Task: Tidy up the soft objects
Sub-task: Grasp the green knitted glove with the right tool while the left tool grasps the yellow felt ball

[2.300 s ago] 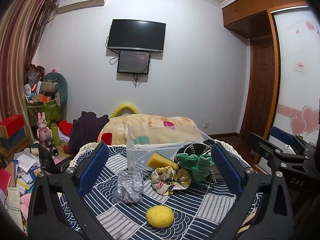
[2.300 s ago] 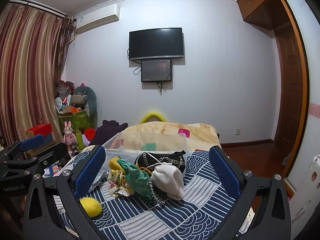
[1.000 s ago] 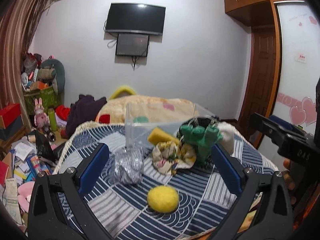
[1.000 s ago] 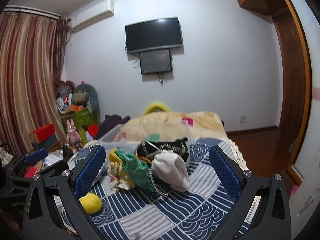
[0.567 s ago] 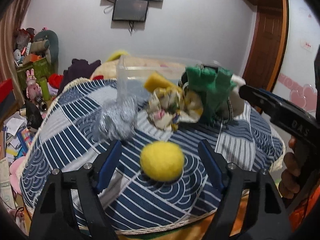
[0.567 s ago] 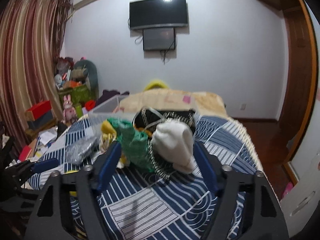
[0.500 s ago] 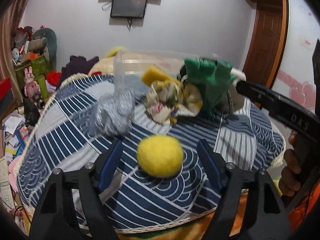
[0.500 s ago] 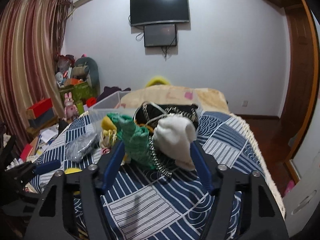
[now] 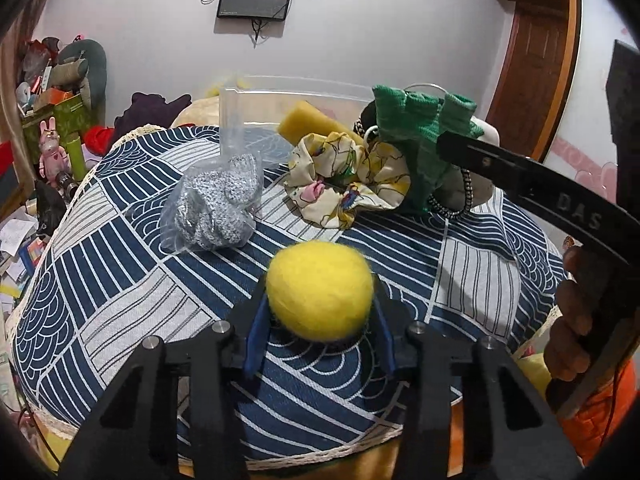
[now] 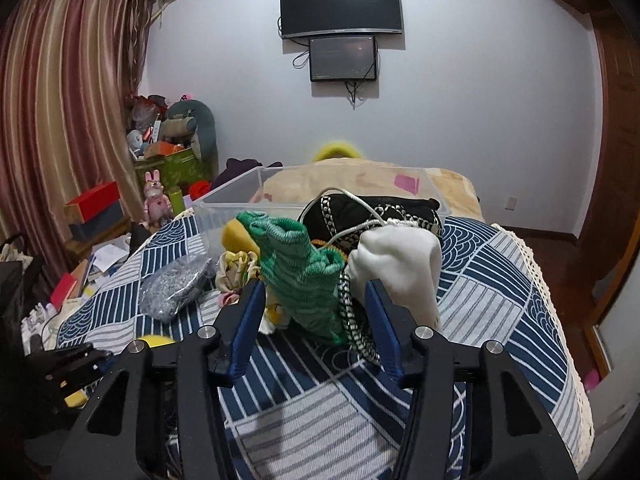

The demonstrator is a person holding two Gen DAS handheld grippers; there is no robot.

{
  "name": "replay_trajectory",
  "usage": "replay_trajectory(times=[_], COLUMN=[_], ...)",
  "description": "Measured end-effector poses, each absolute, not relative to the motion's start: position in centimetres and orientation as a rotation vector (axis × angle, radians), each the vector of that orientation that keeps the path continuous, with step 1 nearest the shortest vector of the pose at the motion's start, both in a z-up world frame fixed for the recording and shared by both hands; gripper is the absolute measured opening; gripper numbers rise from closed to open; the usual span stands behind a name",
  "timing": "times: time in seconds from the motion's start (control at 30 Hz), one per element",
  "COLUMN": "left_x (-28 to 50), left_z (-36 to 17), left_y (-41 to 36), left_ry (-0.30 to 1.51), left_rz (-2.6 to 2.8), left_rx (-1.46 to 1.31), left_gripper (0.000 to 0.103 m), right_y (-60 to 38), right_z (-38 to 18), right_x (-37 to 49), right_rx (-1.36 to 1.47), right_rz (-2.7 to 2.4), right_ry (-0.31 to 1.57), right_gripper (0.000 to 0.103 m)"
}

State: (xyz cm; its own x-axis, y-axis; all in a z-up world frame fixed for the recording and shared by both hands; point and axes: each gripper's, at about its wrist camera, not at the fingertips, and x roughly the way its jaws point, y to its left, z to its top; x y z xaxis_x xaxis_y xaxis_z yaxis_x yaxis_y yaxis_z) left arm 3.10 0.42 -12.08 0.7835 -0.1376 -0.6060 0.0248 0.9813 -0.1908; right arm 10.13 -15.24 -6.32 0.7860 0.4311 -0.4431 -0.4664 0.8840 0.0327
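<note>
While the left gripper [image 9: 320, 312] has its fingers closed snug on the yellow felt ball [image 9: 320, 290], low over the tabletop [image 9: 120, 280] near its front edge, nothing much looks sorted yet. Right gripper [image 10: 314, 320]: fingers narrowed around the green knit glove [image 10: 300, 276] & a beaded cord, touching both sides, so prob. gripping, tho glove sits on the pile w/ the white sock [image 10: 400, 264] just beside. Clear plastic bin [image 10: 280, 196] at the back of the tabletop, apparently w/o any items inside, tho its floor is partly hidden. Left to do: ball, glove, sock, floral scrunchie [image 9: 344, 176], bagged grey knit [image 9: 216, 208], yellow sponge [image 9: 308, 124], black pouch [image 10: 380, 212] — all outside the bin, approx. zero progress.
</note>
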Motion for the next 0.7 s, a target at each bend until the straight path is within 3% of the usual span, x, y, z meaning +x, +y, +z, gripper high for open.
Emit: replay_trajectory(times=[0.07,0.3,0.7], left_x=[3.0,3.0,2.6], left_z=[-11.9,-11.3,-9.6], left_y=[0.6,1.1,0.6], left_ry=[0.660,0.647,0.597], left_rz=[-0.086,-0.085,-0.088], left_rx=[-0.182,-0.191,-0.159], left_gripper=[0.045,0.045,0.045], right_y=[-15.2,-15.3,-15.8], right_z=[-6.3,-6.0,-3.2], right_x=[10.5,10.6,9.2], right_rx=[-0.070,-0.049,-0.028], right_rz=[0.485,0.502,0.532], right_ry=[0.463,0.453,0.344], right_gripper=[0.047,0.020,0.015])
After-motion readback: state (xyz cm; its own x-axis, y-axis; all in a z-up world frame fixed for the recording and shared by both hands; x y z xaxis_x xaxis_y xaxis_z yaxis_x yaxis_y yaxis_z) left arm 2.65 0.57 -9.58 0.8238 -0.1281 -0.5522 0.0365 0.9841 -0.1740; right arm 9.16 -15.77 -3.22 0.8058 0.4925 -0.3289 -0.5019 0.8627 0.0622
